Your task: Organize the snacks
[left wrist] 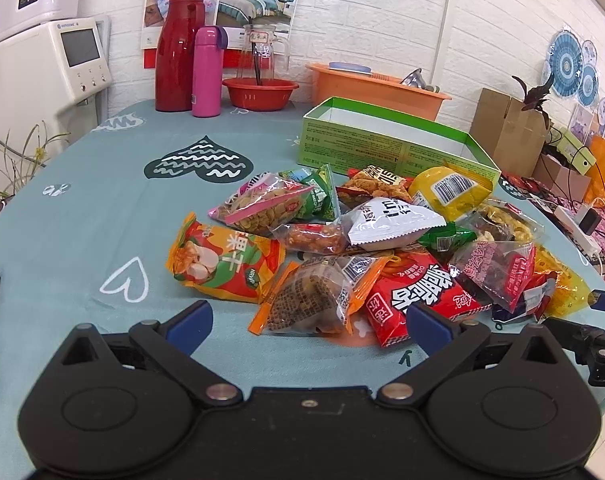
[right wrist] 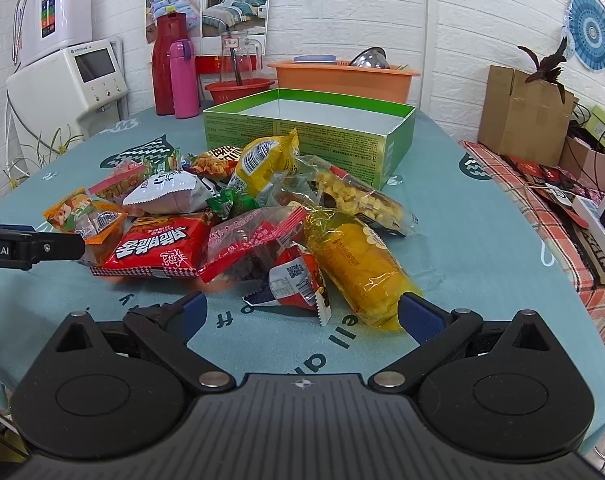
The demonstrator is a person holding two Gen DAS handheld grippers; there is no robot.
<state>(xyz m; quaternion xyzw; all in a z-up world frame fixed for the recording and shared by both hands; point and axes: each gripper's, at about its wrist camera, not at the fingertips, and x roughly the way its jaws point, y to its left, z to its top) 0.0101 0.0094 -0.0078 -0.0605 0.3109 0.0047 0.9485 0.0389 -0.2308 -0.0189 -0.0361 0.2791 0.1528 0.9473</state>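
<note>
1. Both the left tool (left wrist: 308, 320) and the right tool (right wrist: 300, 312) were held spread wide and empty.
2. The snack packets (right wrist: 230, 216) were heaped on the table (left wrist: 82, 216) before the empty green box (right wrist: 314, 128).
3. No packet was yet boxed; a first pick seemed required.

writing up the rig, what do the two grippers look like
Both grippers, left gripper and right gripper, are matte black plastic with round pivot housings, silver pins and blue finger pads. The right's base is ribbed with a small crosshair mark. No cables or sleeves show.
</note>
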